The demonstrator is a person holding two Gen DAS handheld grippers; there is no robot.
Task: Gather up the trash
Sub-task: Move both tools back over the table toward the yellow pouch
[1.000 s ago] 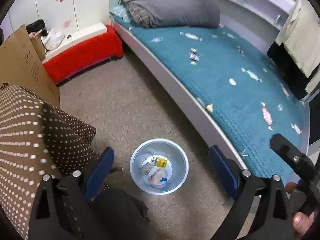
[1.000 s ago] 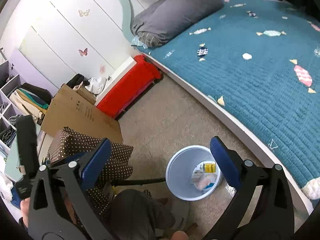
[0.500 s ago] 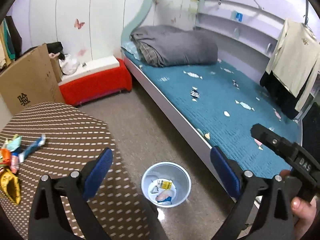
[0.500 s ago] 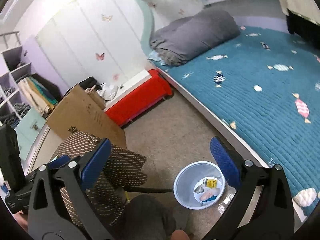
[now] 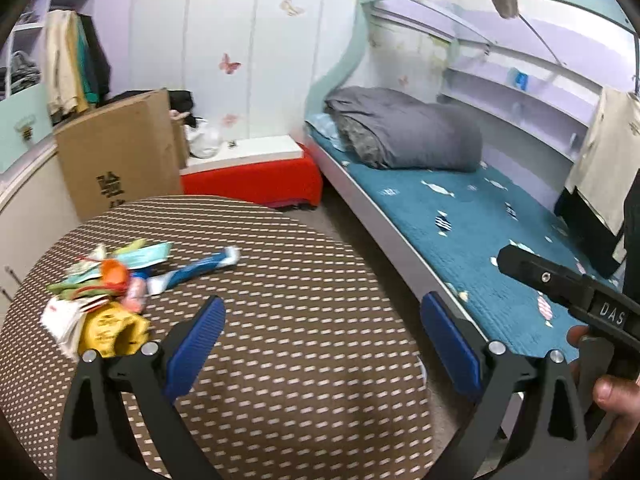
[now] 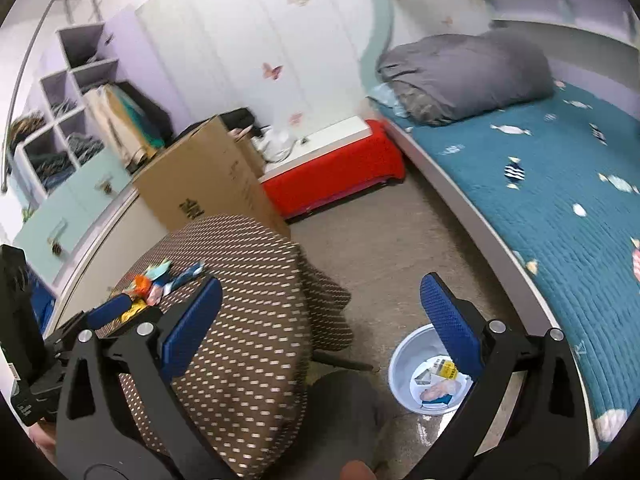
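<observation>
A small bedroom is seen, with a round table (image 5: 280, 320) draped in a brown cloth with pale dashes, a beige carpeted floor and a bed (image 5: 480, 216) with a teal quilt.

In the left wrist view, the left gripper (image 5: 320, 344) is held over the near part of the table, its blue-padded fingers (image 5: 196, 344) spread wide apart with nothing between them. A pile of trash (image 5: 100, 300) is seen on the cloth just ahead and to the left of the left finger: a yellow wrapper (image 5: 112, 332) nearest, white paper beside it, then orange and green scraps behind. A blue and white wrapper (image 5: 192, 272) lies a little farther on, ahead of the left finger. At the right edge, part of the other gripper's black body is seen, held by a hand (image 5: 608, 396).

In the right wrist view, the right gripper (image 6: 320, 332) is held with its fingers wide apart and empty, above the floor beside the table. A pale round bin (image 6: 404, 376) with trash already inside is seen on the carpet below the right finger, partly covered by it. The trash pile on the table lies well to the left of this gripper.

Farther off, a cardboard box (image 5: 116, 160), a red bench (image 5: 256, 180) and a folded grey duvet (image 5: 404, 136) on the bed are seen.
</observation>
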